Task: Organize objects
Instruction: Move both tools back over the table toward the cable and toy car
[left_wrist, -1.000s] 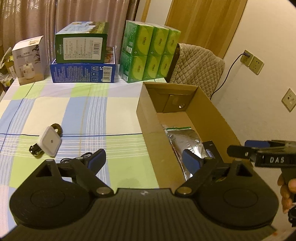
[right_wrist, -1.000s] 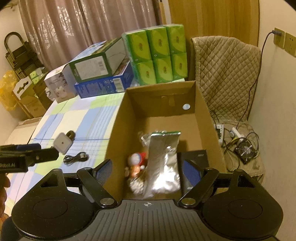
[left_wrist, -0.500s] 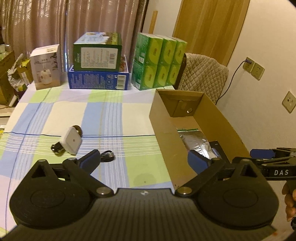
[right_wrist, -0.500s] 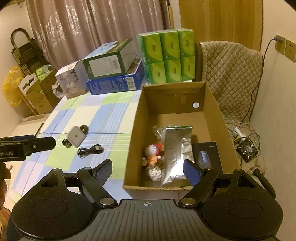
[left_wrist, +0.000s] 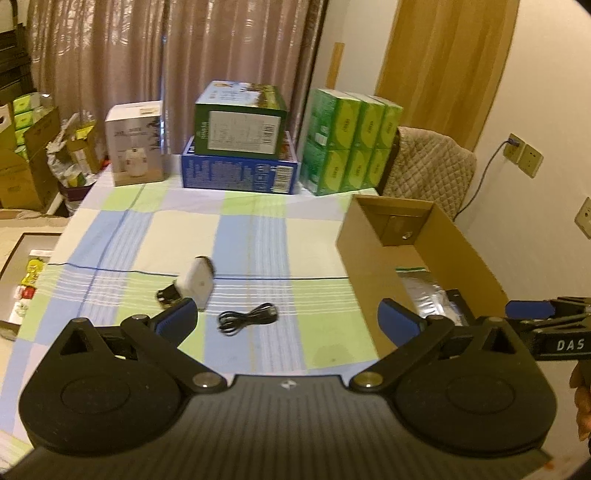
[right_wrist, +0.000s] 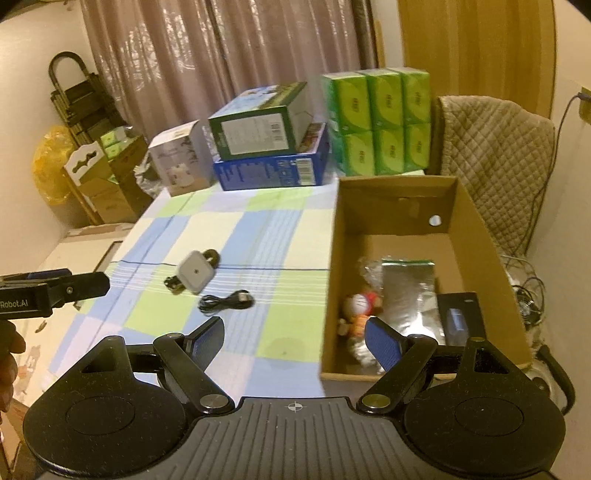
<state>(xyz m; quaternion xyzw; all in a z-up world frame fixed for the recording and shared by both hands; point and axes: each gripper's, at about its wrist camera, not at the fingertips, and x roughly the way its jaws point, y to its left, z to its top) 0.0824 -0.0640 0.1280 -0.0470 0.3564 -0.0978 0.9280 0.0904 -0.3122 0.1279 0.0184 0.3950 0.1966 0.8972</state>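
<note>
Open tablecloth (left_wrist: 258, 236) beside box wall (left_wrist: 369, 273)

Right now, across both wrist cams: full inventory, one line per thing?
cardboard box: 1, brown, open, table's right side
silver foil pouch: 1, in box
toy figure: 1, red-white, in box left of pouch
black packet: 1, in box right of pouch
white charger: 1, on cloth
black cable: 1, coiled, near charger
checked tablecloth: 1, blue-green
green tissue packs: 6, stacked at back
green carton: 1, on blue carton
white carton: 1, back left
quilted chair: 1, beige
left gripper: open, empty
right gripper: open, empty
</note>
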